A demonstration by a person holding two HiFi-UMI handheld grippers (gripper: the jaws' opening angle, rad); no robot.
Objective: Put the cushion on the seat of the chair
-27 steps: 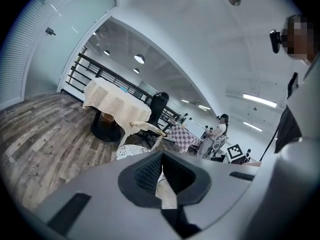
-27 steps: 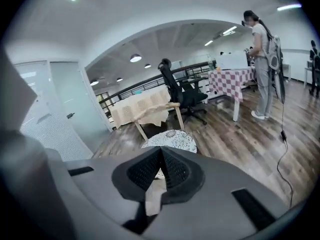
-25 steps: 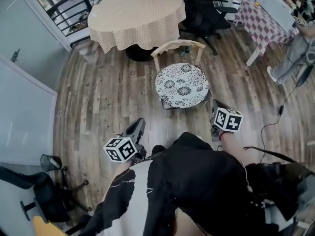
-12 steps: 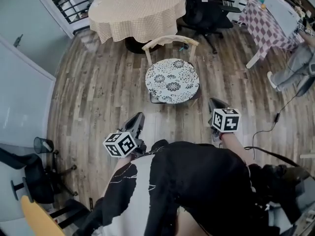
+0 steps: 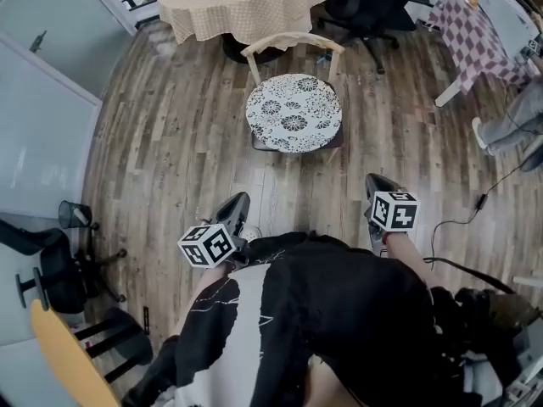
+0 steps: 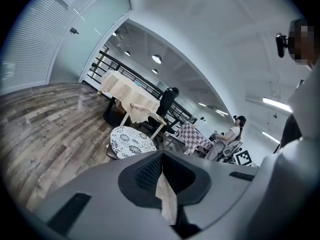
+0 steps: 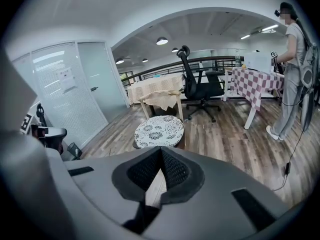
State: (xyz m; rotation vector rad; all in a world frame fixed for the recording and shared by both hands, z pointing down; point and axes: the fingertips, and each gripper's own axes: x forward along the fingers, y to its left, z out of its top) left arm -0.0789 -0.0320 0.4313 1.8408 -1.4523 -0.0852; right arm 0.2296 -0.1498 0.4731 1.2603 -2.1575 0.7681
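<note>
Lying on the seat of the chair (image 5: 293, 42) is the floral cushion (image 5: 293, 113). Left hand-held gripper (image 5: 241, 202) and right hand-held gripper (image 5: 374, 181) hang clenched, empty.

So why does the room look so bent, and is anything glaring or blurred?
Left gripper view: wide lens bows the ceiling and floor into a black-edged circle; the blurred patch top right hides a face. Right gripper view: same bulge, ceiling lamp glows white, the right tongs loom large. Head view: the floor curves round the cushion; light is even.
</note>
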